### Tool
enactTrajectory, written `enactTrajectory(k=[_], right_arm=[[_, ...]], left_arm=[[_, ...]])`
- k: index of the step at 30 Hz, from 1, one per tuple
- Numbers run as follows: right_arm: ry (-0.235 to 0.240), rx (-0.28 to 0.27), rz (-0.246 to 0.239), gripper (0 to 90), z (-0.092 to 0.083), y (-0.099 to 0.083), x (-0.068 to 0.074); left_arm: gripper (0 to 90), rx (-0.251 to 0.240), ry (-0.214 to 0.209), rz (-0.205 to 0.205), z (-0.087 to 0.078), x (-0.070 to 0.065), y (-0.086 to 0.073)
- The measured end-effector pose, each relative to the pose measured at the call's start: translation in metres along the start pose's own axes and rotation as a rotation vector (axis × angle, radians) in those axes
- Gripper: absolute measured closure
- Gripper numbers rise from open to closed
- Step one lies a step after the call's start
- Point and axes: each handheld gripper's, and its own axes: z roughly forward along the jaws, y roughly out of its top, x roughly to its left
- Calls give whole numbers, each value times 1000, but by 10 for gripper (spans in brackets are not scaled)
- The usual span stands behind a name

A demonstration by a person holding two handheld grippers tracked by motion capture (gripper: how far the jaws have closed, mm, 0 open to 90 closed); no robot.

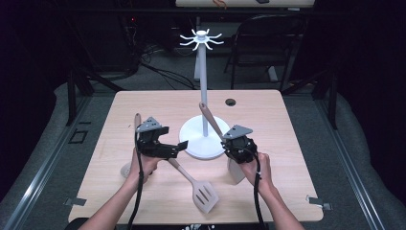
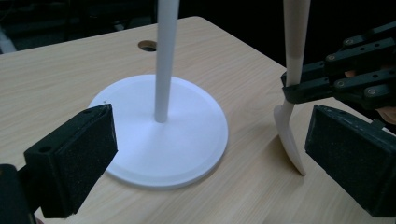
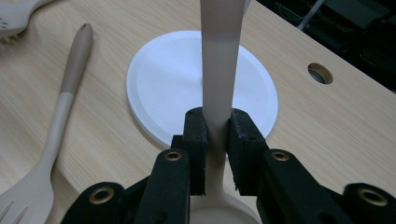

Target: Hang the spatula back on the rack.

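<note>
High view: the right hand-held gripper (image 1: 229,143) is clamped on the handle of a spatula (image 1: 211,120), handle rising towards the pole of the white hook stand (image 1: 203,86), blade low beside the hand. The left hand-held gripper (image 1: 178,147) stands wide and empty above a slotted turner (image 1: 197,186).

Left gripper view: between its spread jaws lie the stand's base (image 2: 161,140) and, to the right, the held spatula (image 2: 290,126), tip near the table (image 2: 56,79).

Right gripper view: the handle (image 3: 219,65) is pinched between the pads; a fork (image 3: 51,135) lies left. The grip sits low on the handle, so the spatula may swivel or knock the pole. No containers are present.
</note>
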Motion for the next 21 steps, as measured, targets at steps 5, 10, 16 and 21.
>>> enactTrajectory(k=[5, 10, 16, 21], right_arm=[[10, -17, -10, 787, -5, 1, -1], [29, -43, 3, 787, -10, 4, -3], [35, -77, 21, 786, -16, 7, -4], [29, -79, 18, 786, -18, 9, -2]], left_arm=[[66, -17, -60, -19, 26, -19, 14], [114, -23, -79, 6, 41, -37, 24], [238, -54, -109, 39, 51, -53, 33], [345, -79, -126, 48, 59, -60, 38]])
